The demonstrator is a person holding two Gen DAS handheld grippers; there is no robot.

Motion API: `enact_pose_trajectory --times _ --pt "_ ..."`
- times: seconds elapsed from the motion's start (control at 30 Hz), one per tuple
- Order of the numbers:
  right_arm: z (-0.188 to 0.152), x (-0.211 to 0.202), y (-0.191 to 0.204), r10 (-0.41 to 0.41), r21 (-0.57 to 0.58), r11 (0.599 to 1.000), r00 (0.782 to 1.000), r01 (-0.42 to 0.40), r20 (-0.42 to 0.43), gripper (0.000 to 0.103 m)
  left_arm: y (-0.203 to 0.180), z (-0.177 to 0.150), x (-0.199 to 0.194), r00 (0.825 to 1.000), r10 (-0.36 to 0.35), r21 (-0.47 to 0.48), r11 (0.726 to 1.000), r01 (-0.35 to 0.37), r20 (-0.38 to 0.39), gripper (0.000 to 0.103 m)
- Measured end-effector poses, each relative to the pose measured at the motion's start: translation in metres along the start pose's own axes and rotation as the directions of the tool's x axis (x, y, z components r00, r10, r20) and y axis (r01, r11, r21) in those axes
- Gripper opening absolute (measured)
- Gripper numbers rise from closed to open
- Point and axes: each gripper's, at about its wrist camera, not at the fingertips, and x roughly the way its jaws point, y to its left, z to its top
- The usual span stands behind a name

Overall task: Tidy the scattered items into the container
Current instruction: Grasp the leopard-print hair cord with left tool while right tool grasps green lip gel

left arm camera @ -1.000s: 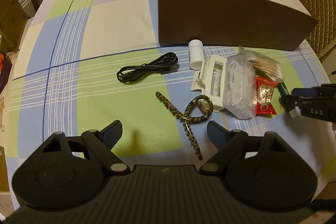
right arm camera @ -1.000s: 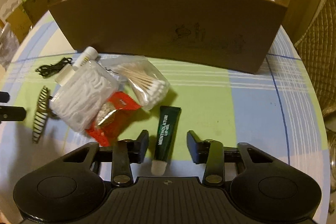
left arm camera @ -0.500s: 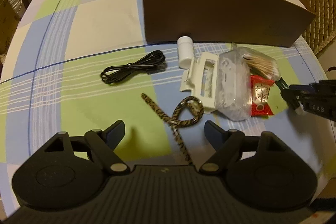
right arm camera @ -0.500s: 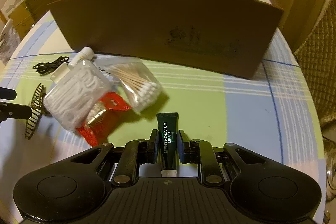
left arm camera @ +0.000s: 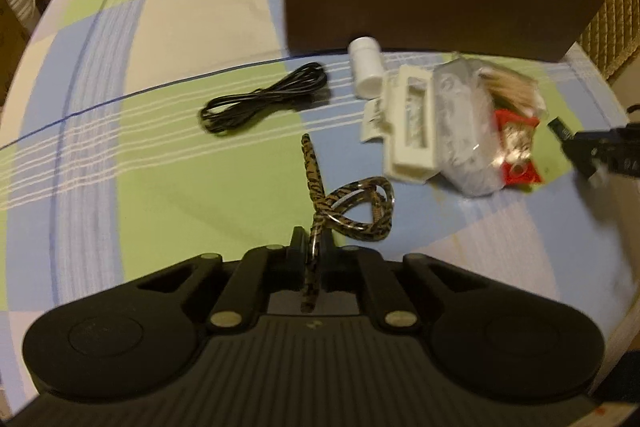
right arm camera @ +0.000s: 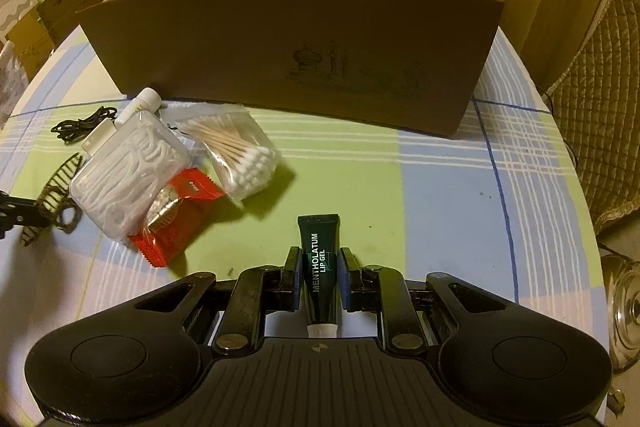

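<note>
both grasps are made: left gripper is clamped on the hair clip, right gripper on the lip gel tube, both near. next, lift over the far box wall.

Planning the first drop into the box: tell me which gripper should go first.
Right, probably. The right gripper is shut on the lip gel tube, directly facing the box; the left gripper, shut on the hair clip, sits left of it.
</note>
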Motion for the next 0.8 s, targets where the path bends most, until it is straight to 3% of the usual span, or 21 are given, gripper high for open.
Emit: enact_pose_trajectory --times 0.03,0.1,0.17,0.23,0.33,0.43,0.5,0.57,0.63,0.8 --pt "0.0 0.0 0.0 0.001 -0.001 1.0 1.0 -0.001 -0.001 0.015 0.002 -0.002 -0.001 1.0 -0.005 0.006 1.0 0.005 -0.003 0.006" --pt "0.001 0.001 0.0 0.001 -0.003 1.0 1.0 -0.001 -0.003 0.015 0.005 -0.007 -0.005 1.0 -0.016 0.016 1.0 0.016 0.0 0.023" --pt "0.001 0.001 0.001 -0.001 -0.007 1.0 1.0 0.001 -0.005 0.015 0.004 -0.009 -0.011 0.999 -0.022 0.028 0.999 0.022 0.03 0.057" --pt "0.001 0.001 0.001 -0.001 -0.007 1.0 1.0 0.001 -0.005 0.015 -0.001 -0.008 -0.013 0.998 -0.022 0.032 0.999 0.02 0.055 0.068" --pt "0.002 0.001 0.001 0.001 -0.01 1.0 1.0 -0.001 -0.006 0.017 -0.009 -0.003 -0.009 0.997 -0.031 0.029 0.999 0.029 0.066 0.067" --pt "0.002 0.0 0.0 0.004 -0.012 1.0 1.0 -0.004 -0.008 0.02 -0.014 0.001 -0.001 0.997 -0.032 0.017 0.999 0.031 0.07 0.057" --pt "0.001 0.0 0.001 0.0 -0.016 1.0 1.0 0.0 -0.011 0.026 -0.012 0.003 0.004 0.998 -0.031 -0.002 1.0 0.031 0.063 0.05" --pt "-0.001 -0.001 0.001 0.0 -0.019 1.0 1.0 0.0 -0.015 0.038 -0.009 0.005 0.008 0.998 -0.031 -0.023 0.999 0.033 0.061 0.045" --pt "-0.002 -0.001 0.002 0.0 -0.024 1.0 1.0 -0.001 -0.017 0.041 -0.007 0.007 0.009 0.997 -0.042 -0.036 0.998 0.045 0.067 0.037" --pt "-0.003 -0.001 0.004 -0.001 -0.038 0.999 1.0 0.001 -0.013 0.041 -0.006 0.009 0.009 0.996 -0.04 -0.024 0.999 0.042 0.081 0.036"
